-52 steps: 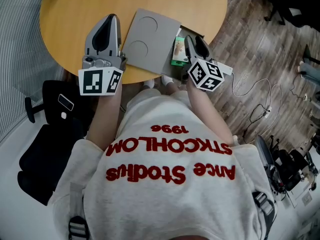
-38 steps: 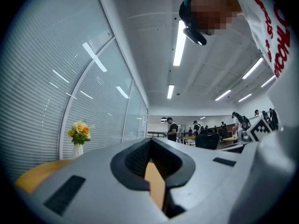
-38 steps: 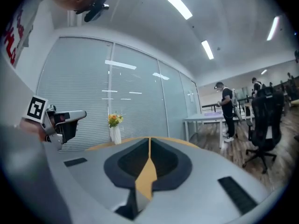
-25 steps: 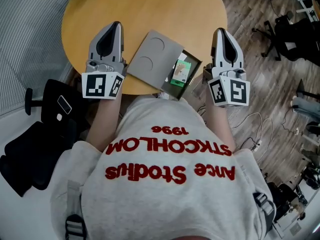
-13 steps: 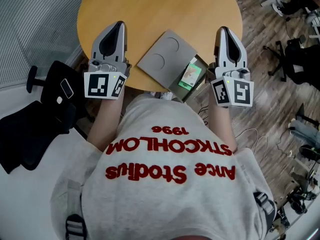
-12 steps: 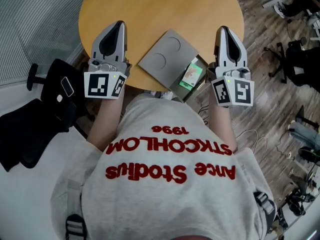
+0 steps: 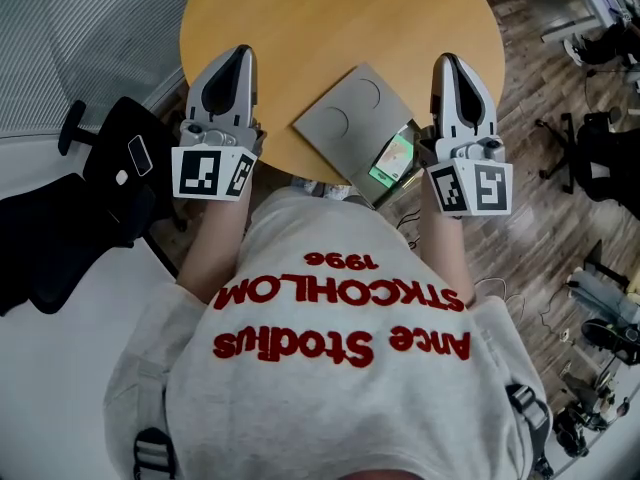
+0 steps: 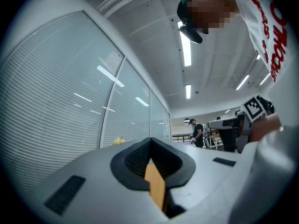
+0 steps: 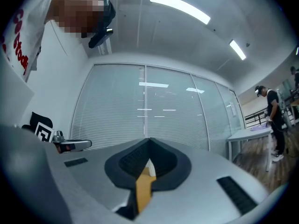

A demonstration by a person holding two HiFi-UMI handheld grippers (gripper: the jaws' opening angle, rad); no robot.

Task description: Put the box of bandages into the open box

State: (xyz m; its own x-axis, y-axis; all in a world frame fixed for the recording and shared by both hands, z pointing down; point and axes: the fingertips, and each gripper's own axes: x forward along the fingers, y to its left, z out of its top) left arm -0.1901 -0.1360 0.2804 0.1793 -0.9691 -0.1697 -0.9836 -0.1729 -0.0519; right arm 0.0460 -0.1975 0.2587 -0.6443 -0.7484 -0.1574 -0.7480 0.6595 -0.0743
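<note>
In the head view, a round wooden table [image 7: 300,18] is seen at the top of the frame. The grey open box [image 7: 340,120] lies at its lower right edge with the lid folded out flat to the left. The green box of bandages [image 7: 393,158] is seen inside the open box, in the compartment at the lid's lower right.

The left gripper [image 7: 240,56] is held left of the open box and the right gripper [image 7: 447,62] just right of it. Neither touches the box.

The box and its contents are shown in the head view alone. Each gripper view is aimed above the table at blinds and ceiling lights [image 8: 186,55], and only a sliver of orange tabletop is visible under the jaws.

In the left gripper view, the left gripper [image 8: 150,141] is shown with its jaws pressed together and nothing between them. In the right gripper view, the right gripper [image 9: 149,141] is likewise closed on nothing. A person [image 9: 273,120] standing far off at the right edge is visible there.
</note>
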